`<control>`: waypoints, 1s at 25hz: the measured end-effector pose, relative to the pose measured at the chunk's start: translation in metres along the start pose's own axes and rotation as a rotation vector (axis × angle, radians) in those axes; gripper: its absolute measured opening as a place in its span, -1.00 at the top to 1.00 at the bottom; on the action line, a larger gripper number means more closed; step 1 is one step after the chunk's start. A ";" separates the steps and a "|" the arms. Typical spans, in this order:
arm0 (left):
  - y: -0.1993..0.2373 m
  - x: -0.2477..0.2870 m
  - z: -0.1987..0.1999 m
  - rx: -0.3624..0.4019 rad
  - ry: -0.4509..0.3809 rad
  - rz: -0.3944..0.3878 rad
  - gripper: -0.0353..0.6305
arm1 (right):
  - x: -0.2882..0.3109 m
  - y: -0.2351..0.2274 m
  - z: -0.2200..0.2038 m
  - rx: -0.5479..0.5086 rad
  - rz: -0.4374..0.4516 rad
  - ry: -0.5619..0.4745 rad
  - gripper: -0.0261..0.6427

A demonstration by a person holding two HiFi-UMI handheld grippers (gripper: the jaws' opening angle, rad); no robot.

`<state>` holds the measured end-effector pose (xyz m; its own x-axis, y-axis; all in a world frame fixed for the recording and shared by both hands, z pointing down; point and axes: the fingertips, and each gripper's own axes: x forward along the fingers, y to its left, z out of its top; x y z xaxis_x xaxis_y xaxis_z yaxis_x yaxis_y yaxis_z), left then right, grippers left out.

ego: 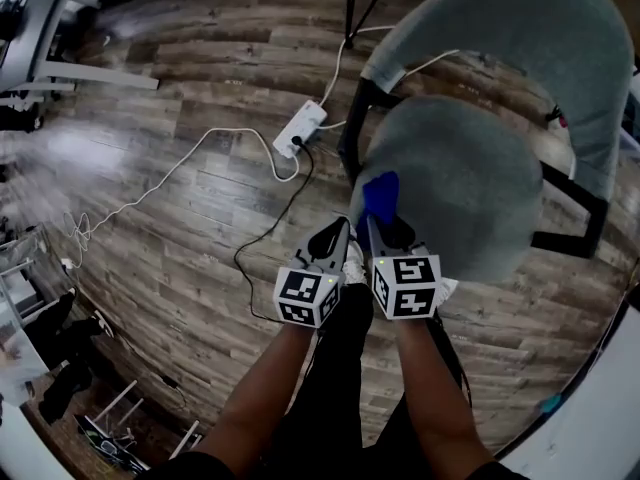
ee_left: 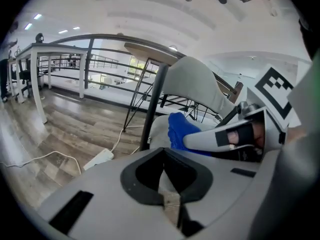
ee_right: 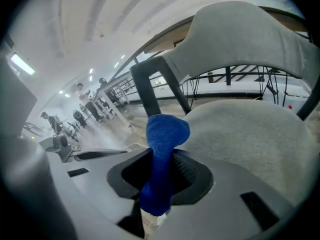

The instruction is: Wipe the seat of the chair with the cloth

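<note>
Now, the blue cloth [ee_right: 163, 134] is pinched in the right gripper [ee_right: 159, 184]. Its jaws are clamped on the cloth's middle, so a rounded wad stands out past the tips. In the head view that wad sits over the near left rim of the grey seat [ego: 470, 188]. Whether it already presses the fabric I cannot tell, though in the right gripper view it looks raised rather than flattened. The seat is a broad rounded cushion with nothing else on it, and the curved backrest [ego: 520, 38] rises beyond it. The left gripper [ee_left: 169, 191] is just beside the right one, jaws together on nothing. It is off the seat's edge and above the wooden floor [ego: 180, 198], where a white power strip [ego: 300, 128] and its cables lie near the chair's black leg.

As I judge it, the wiping is only about to start. To do it well, tip the right gripper down so that the wad, not the hard jaw tips, meets the upholstery. Press just enough for the cloth to spread, then drag it in overlapping passes from the near rim toward the backrest and across to the far side. The hold is on a narrow waist of cloth, so a hard drag over the fabric could tug it loose, and moderate, even pressure seems wiser. The left gripper is best kept out of the path, or used to brace the chair if it shifts
</note>
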<state>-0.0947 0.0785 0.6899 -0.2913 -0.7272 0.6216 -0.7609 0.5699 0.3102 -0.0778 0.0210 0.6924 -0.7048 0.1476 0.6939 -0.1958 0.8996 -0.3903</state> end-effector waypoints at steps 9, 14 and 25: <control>0.041 -0.007 -0.006 -0.039 0.004 0.008 0.87 | 0.042 0.027 -0.032 -0.043 -0.018 0.076 0.62; 0.035 -0.005 -0.010 -0.089 0.008 -0.021 0.87 | 0.043 0.015 -0.034 -0.049 -0.027 0.080 0.62; 0.005 0.015 -0.013 -0.073 0.020 -0.057 0.87 | 0.021 -0.010 -0.040 -0.013 -0.050 0.061 0.62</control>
<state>-0.0953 0.0756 0.7106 -0.2365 -0.7520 0.6152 -0.7312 0.5547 0.3970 -0.0629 0.0320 0.7348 -0.6509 0.1266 0.7485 -0.2209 0.9118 -0.3463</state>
